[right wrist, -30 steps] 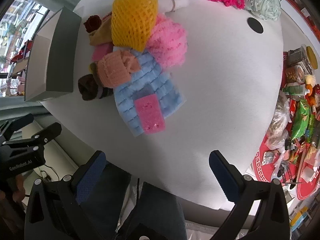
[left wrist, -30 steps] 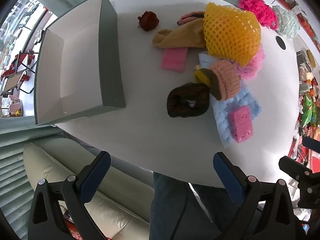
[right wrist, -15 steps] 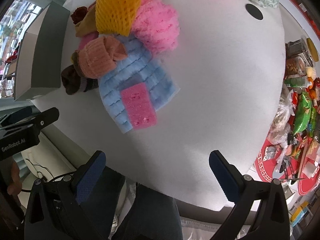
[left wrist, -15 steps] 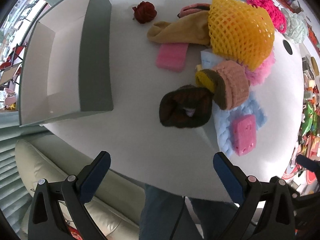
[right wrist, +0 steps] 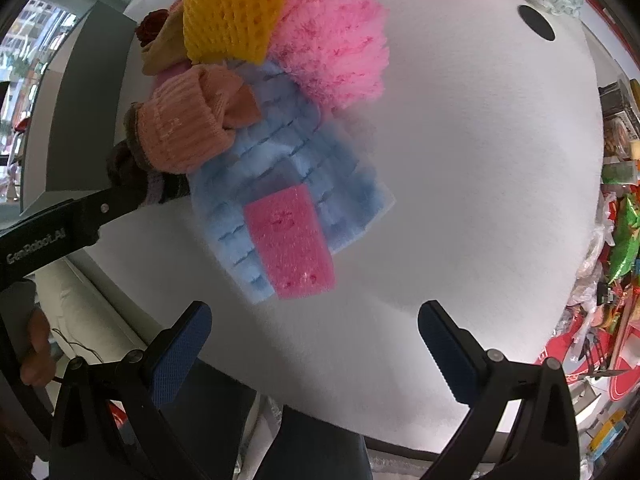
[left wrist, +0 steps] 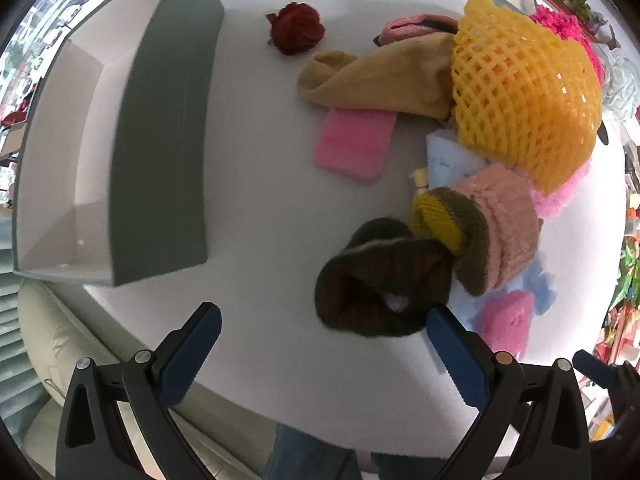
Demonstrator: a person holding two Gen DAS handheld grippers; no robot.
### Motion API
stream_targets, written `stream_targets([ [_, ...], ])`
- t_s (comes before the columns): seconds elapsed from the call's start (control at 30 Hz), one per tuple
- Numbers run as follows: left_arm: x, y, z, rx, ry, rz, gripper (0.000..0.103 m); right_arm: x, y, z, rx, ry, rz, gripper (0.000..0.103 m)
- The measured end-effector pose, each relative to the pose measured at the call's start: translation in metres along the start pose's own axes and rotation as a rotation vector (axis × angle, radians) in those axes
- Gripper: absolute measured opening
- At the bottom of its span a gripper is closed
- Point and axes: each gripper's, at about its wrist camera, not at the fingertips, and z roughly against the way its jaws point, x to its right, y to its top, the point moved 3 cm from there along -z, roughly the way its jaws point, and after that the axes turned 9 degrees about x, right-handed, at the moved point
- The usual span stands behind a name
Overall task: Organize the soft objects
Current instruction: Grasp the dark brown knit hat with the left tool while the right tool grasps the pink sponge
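at the far left of the left wrist view a window shows daylight and some red furniture outside, and below it a cream sofa sits against the edge of the round white table. on the table's left part stands an open grey box with a white inside, nothing visible in it. to its right lie a dark red fabric rose, a mustard cloth with a pink sponge just below it, and a yellow foam net heaped over the pile. nearer the rim a dark brown knit hat lies touching a peach knit cuff. the left gripper is spread wide, holding nothing, its right finger just beside the brown hat. in the right wrist view a blue ribbed cloth lies flat with a second pink sponge on top, a fluffy pink pompom touching its far edge. the right gripper hangs over bare table, its fingers wide apart and empty. right of the table, shelves crowded with colourful packets and red items fill the room's edge.
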Motion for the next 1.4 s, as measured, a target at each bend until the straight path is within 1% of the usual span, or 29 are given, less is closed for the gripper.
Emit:
stream_targets([
  [0.1,0.003,0.008,-0.011,0.022,0.001,-0.007,0.103,-0.003,0.005,-0.004,0.026,0.006,0.011,0.103],
  [0.23,0.01,0.017,-0.025,0.014,-0.006,-0.001,0.103,-0.008,0.012,-0.019,0.037,-0.015,0.04,0.103],
  [0.3,0.009,0.019,-0.031,0.013,0.005,-0.006,0.103,-0.011,0.014,-0.026,0.032,-0.038,0.051,0.103],
  [0.37,0.005,0.021,-0.039,0.008,0.036,-0.019,0.103,-0.015,0.018,-0.031,0.041,-0.049,0.069,0.103],
  [0.4,0.003,0.022,-0.043,0.005,0.04,-0.017,0.103,-0.017,0.02,-0.034,0.045,-0.057,0.079,0.103],
  [0.47,-0.003,0.022,-0.05,-0.007,0.041,0.004,0.103,-0.019,0.022,-0.04,0.046,-0.078,0.096,0.099],
  [0.5,-0.005,0.024,-0.053,-0.008,0.038,0.012,0.103,-0.02,0.023,-0.041,0.048,-0.079,0.102,0.092],
  [0.53,-0.006,0.025,-0.055,-0.005,0.037,0.018,0.103,-0.022,0.024,-0.043,0.047,-0.076,0.105,0.081],
  [0.6,-0.009,0.027,-0.06,-0.01,0.045,0.019,0.103,-0.025,0.024,-0.049,0.035,-0.071,0.108,0.069],
  [0.67,-0.011,0.033,-0.069,-0.032,0.031,0.01,0.103,-0.027,0.023,-0.056,0.014,-0.067,0.105,0.066],
  [0.77,-0.006,0.036,-0.075,-0.031,0.034,-0.015,0.103,-0.026,0.018,-0.06,0.009,-0.068,0.099,0.052],
  [0.8,-0.007,0.037,-0.074,-0.023,0.028,-0.017,0.096,-0.025,0.018,-0.06,0.013,-0.068,0.094,0.047],
  [0.83,-0.005,0.038,-0.073,-0.018,0.012,-0.011,0.089,-0.025,0.016,-0.059,0.014,-0.062,0.088,0.047],
  [0.9,-0.003,0.041,-0.071,-0.024,-0.04,0.003,0.058,-0.017,0.015,-0.055,0.014,-0.034,0.059,0.047],
  [0.93,-0.001,0.043,-0.07,-0.027,-0.067,0.006,0.053,-0.01,0.017,-0.051,0.017,-0.026,0.046,0.047],
  [0.97,-0.001,0.043,-0.068,-0.028,-0.072,0.0,0.051,-0.005,0.017,-0.047,0.026,-0.017,0.033,0.047],
  [1.07,0.0,0.04,-0.058,0.002,-0.049,-0.051,0.049,0.004,0.016,-0.034,0.05,0.012,0.005,0.047],
  [1.23,-0.002,0.025,-0.04,-0.002,-0.085,-0.09,0.049,0.003,0.016,-0.015,0.064,0.041,-0.02,0.047],
  [1.27,-0.004,0.021,-0.038,-0.004,-0.089,-0.097,0.049,0.018,0.016,-0.009,0.06,0.052,-0.023,0.047],
  [1.4,-0.011,0.011,-0.033,-0.008,-0.104,-0.1,0.049,0.028,0.015,-0.001,0.052,0.068,-0.039,0.047],
])
